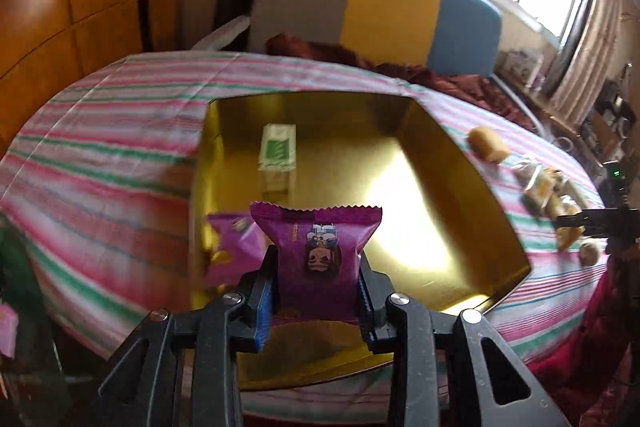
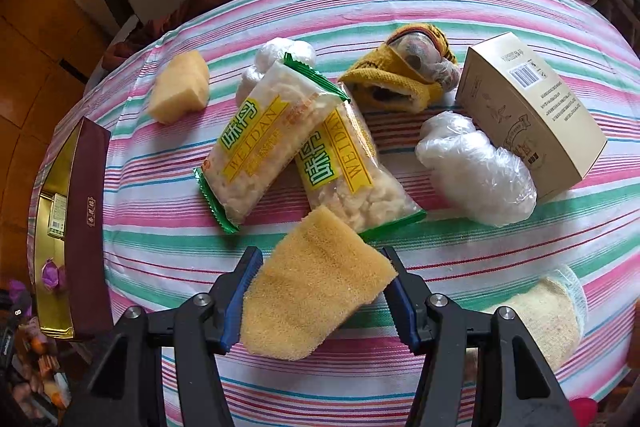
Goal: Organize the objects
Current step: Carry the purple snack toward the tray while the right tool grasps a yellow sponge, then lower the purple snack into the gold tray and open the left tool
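The left tool is clamped on a purple snack packet, poised over the gold box for dropping. The right tool grips a yellow sponge at six o'clock on the striped worktop.

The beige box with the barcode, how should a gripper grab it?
Probably across its narrow thickness, coming down from above. The beige box lies tilted on the striped tablecloth, with its broad printed face too wide for the gripper. The plastic-wrapped bundle crowds its near side, so grip the far end.
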Tool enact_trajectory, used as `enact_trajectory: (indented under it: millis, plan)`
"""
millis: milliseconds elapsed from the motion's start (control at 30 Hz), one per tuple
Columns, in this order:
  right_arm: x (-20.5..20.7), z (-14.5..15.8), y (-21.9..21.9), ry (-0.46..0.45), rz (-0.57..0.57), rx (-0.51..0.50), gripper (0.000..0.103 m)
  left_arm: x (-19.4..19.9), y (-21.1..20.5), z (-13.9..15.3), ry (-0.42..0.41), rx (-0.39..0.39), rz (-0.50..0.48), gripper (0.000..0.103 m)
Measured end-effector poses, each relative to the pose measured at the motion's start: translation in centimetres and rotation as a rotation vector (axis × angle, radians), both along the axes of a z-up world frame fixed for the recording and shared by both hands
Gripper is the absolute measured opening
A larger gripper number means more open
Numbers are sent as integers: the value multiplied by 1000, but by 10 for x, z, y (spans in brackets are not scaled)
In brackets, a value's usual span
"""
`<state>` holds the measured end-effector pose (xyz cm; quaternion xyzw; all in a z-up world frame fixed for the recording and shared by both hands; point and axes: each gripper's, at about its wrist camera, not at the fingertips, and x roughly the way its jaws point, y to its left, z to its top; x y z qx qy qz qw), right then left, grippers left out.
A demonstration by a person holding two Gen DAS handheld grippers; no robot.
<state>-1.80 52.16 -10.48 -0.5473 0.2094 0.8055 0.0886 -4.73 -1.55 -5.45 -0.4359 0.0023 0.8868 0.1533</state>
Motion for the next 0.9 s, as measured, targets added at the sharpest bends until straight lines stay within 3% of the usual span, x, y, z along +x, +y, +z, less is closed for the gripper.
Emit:
enact_trajectory:
  millis: [333, 733, 900]
  plan:
    - [0, -2, -3, -10, 7, 25, 60, 1, -11, -18, -2, -82, 25, 34]
    - [-1, -6, -5, -52, 16, 65, 60, 7, -26, -2, 62, -117, 115, 45]
    - [-1, -5, -8, -52, 22, 93, 58, 12, -32, 11, 97, -81, 138, 45]
